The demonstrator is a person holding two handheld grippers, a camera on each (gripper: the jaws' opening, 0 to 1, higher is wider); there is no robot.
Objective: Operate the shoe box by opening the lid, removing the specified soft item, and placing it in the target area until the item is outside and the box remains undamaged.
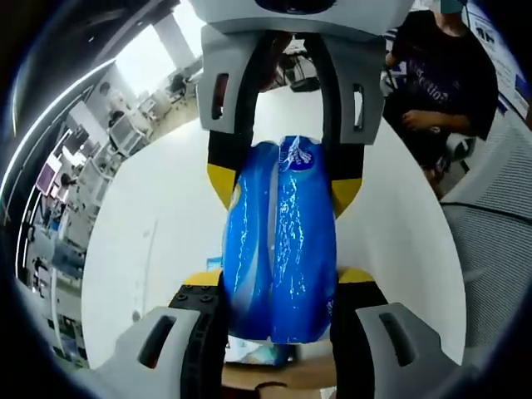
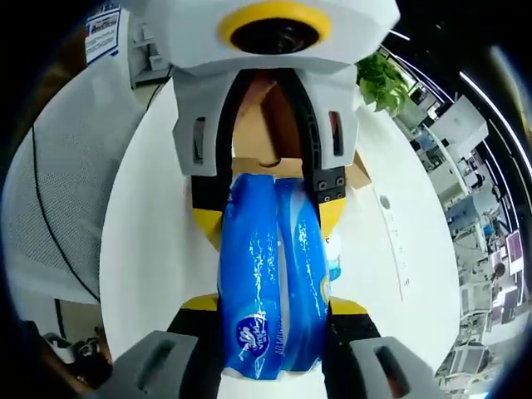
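1. In the left gripper view, far left, a room with desks and monitors lies beyond the edge of the white bench.
2. At the middle of that view, the left hand-held gripper rises from the bottom, its 2 yellow-tipped jaws clamped on the near end of a blue plastic pack, which looks like a soft pack of tissues.
3. The pack is held above the white bench, between the 2 grippers, and runs away from the camera to the right hand-held gripper, which comes down from the top of the view and grips the far end, where a white-and-blue logo shows.
4. To the right in that view, a person in a dark printed shirt is at the far side of the bench, and a grey mesh surface lies at the right edge.
5. In the right gripper view, at the left, the same grey mesh surface with a dark cable across it borders the bench.
6. At the middle, the right hand-held gripper is closed on the logo end of the pack; the left hand-held gripper grips the far end from above.
7. Behind the pack, a brown cardboard shoe box stands on the bench with a flap raised; the pack is outside it.
8. To the right, a green plant and office desks show past the bench.
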